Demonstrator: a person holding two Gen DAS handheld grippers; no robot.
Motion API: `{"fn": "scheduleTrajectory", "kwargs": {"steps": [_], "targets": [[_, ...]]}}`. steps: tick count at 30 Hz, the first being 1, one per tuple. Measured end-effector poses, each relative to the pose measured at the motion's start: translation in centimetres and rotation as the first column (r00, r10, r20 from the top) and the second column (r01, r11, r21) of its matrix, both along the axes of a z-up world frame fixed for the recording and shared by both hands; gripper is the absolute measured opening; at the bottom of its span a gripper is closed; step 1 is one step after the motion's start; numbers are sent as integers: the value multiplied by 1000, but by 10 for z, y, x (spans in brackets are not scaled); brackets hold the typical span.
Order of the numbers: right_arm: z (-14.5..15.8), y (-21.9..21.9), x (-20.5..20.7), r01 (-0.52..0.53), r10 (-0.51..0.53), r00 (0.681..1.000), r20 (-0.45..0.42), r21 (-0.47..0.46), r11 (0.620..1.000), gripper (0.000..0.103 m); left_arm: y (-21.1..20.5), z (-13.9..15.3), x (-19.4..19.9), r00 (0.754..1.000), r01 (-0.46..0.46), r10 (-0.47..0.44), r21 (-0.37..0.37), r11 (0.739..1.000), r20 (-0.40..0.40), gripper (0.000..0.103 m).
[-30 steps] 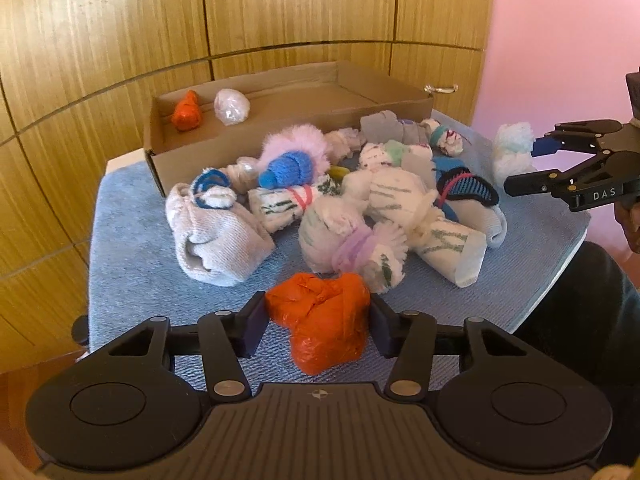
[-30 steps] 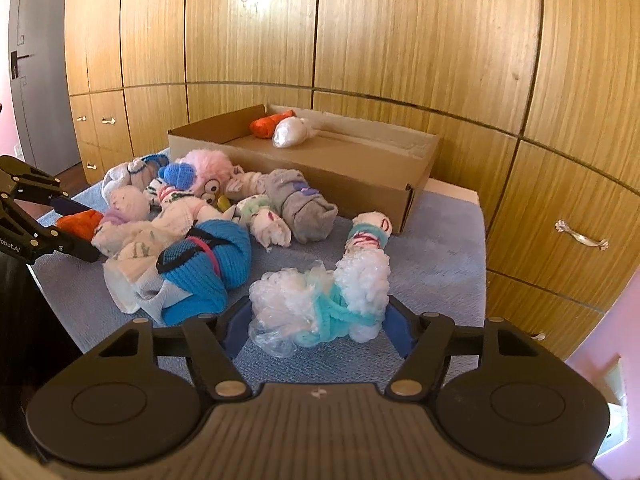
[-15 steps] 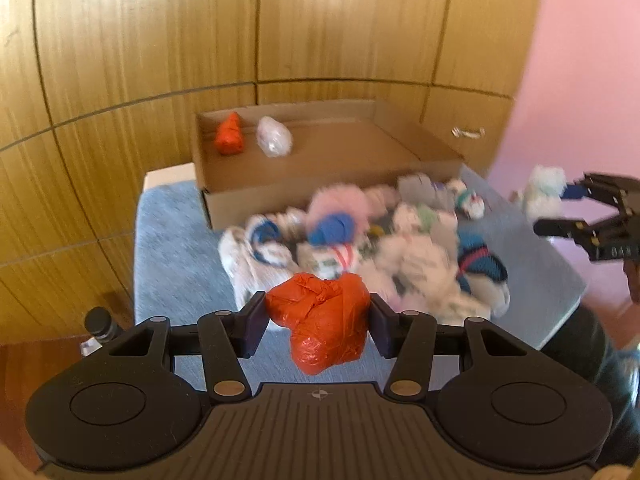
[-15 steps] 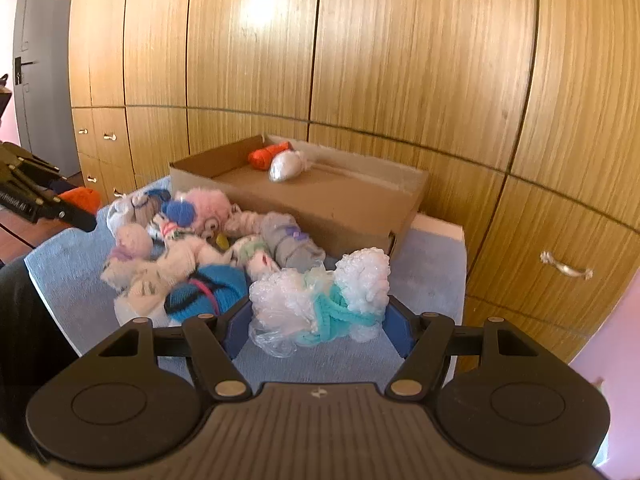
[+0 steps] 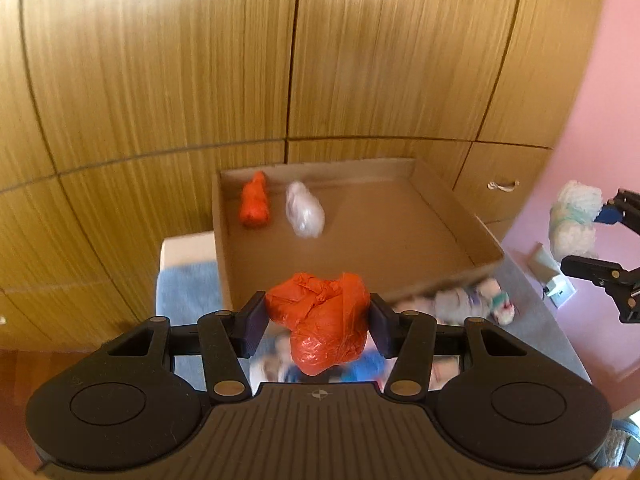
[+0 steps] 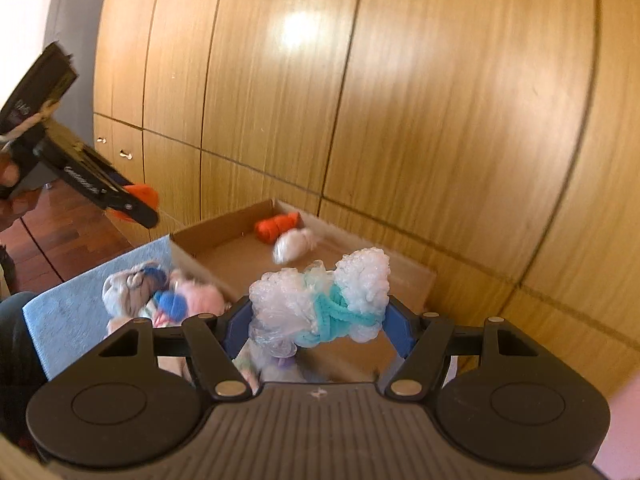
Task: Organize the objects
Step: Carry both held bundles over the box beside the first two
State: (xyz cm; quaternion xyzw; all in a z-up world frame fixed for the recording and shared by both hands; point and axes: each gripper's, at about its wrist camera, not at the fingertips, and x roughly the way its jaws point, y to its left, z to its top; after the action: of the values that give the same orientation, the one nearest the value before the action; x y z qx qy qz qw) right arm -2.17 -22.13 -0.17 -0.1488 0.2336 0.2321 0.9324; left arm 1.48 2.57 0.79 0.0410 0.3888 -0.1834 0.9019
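Left wrist view: the left gripper [image 5: 318, 322] has its fingers [image 5: 253, 322] closed on a crinkled orange plastic bundle [image 5: 322, 322], held above the near wall of the cardboard box [image 5: 460, 216]. The box is shallow, rectangular and matte brown. On its floor near the far wall lie an orange roll [image 5: 254, 204] and, just beside it, a glossy clear plastic bundle [image 5: 305, 216]. Compared with 0.5 s ago, the box appears closer and more from above, and the sock pile [image 5: 472, 304] has dropped to the lower edge.

Right wrist view: the right gripper [image 6: 318, 320] has its fingers [image 6: 234, 330] clamped on a bubbly white plastic bundle tied with teal yarn [image 6: 322, 304], now over the box rim [image 6: 208, 276]. Blue towel [image 6: 76, 304] covers the surface.
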Motion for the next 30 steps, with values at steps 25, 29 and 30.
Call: {"fn": "scheduleTrajectory", "kwargs": {"steps": [25,29,30], "targets": [[-42,9,136,-23,12,992,-125,-91,996,65,-110,-80,172,986,130,-121,84,988,-111,59],[-54,17,161,-47,31,988,-152,-101,994,65,-106,-96,189,986,126,-109,133,983,-127,59],[-60,21,168,-59,41,986,-163,-109,992,65,-104,-99,192,986,125,-107,140,982,-129,59]]}}
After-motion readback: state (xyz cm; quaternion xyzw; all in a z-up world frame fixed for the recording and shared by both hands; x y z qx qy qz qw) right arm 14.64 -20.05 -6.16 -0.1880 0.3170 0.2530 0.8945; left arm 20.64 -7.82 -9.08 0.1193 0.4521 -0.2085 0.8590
